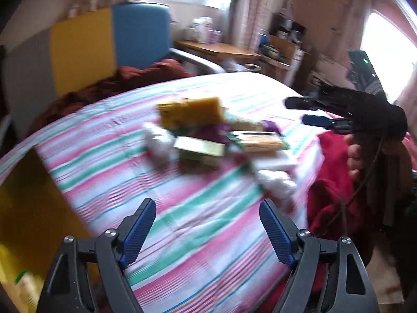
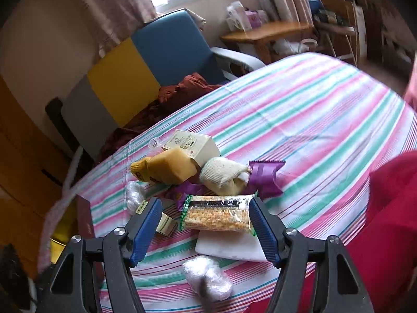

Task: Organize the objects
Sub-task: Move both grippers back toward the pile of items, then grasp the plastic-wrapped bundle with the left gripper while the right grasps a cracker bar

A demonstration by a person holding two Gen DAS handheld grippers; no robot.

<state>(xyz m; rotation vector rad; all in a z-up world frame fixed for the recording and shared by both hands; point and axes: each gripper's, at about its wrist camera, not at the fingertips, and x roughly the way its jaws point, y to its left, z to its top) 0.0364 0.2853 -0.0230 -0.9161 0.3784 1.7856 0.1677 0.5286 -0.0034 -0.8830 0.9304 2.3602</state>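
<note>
Left wrist view: left gripper [image 1: 207, 221] spread wide, nothing between its blue pads, hovering above a bed [image 1: 182, 208] with pink, green and white stripes. Blurred by motion. Further up the sheet, a heap of small things: yellow block [image 1: 200, 109], flat greenish box [image 1: 199, 148], snack bar packet [image 1: 258, 142], white crumpled wrap [image 1: 276, 180]. At right, right gripper [image 1: 299, 112] seen side-on, held in a hand [image 1: 354, 154], fingers apart with nothing between them, above the far side of the heap. Red cloth [image 1: 336, 182] at the bed's right edge. Blue and yellow chair back [image 1: 112, 41] behind the bed.

Right wrist view, sharper: right gripper [image 2: 204, 224] spread, pads either side of the snack bar packet [image 2: 219, 215] as seen from here, contact with it not clear. Under the packet, a white flat slab [image 2: 229, 247]. Nearer the camera, a clear plastic wad [image 2: 208, 279]. Left of the packet, a small olive box [image 2: 166, 225] and another plastic wad [image 2: 134, 195]. Beyond, purple wrapper [image 2: 263, 177], cream knitted sock ball [image 2: 224, 178], yellow block [image 2: 172, 168] with a yellow knitted piece [image 2: 139, 170] touching its left end, and a cream carton [image 2: 192, 146] behind them. Dark red box [image 2: 84, 216] at the bed's left edge. Wooden desk [image 2: 265, 34] by the window, well apart from the bed.
</note>
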